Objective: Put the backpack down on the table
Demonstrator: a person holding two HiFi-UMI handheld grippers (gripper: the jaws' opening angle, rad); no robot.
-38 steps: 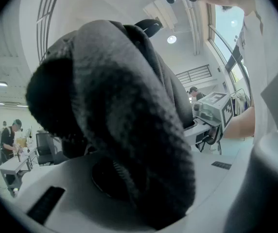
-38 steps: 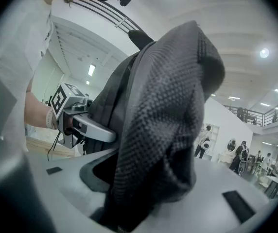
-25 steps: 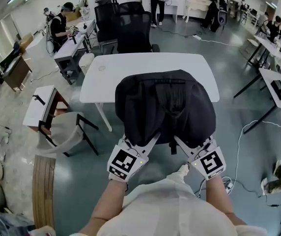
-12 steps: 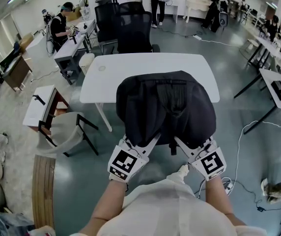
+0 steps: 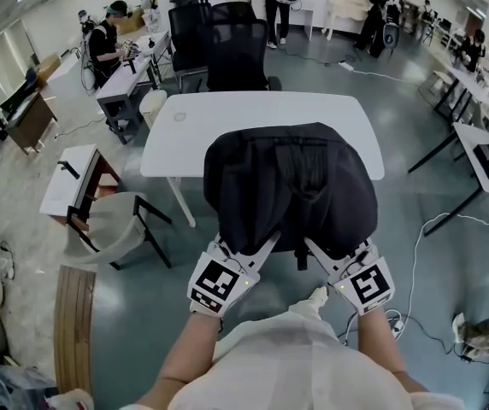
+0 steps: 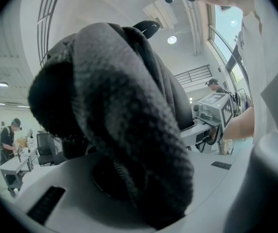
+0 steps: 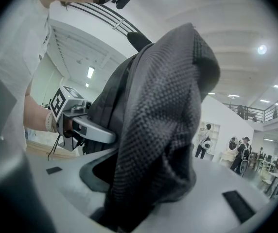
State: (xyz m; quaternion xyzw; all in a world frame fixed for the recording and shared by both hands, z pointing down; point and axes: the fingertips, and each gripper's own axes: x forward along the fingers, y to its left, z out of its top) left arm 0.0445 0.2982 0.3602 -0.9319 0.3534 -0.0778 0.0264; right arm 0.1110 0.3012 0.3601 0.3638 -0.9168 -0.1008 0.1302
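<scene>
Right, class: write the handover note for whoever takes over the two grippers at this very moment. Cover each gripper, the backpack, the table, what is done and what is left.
Left gripper: shut on the backpack's dark fabric at its near left.
Right gripper: shut on the backpack fabric at its near right.
Backpack: held up in front of the person, covering the near edge of the white table in the head view. Whether it touches the tabletop cannot be told.
Done: backpack gripped on both sides and brought to the table.
Left: set it fully down on the tabletop, open both grippers, draw them back.
</scene>
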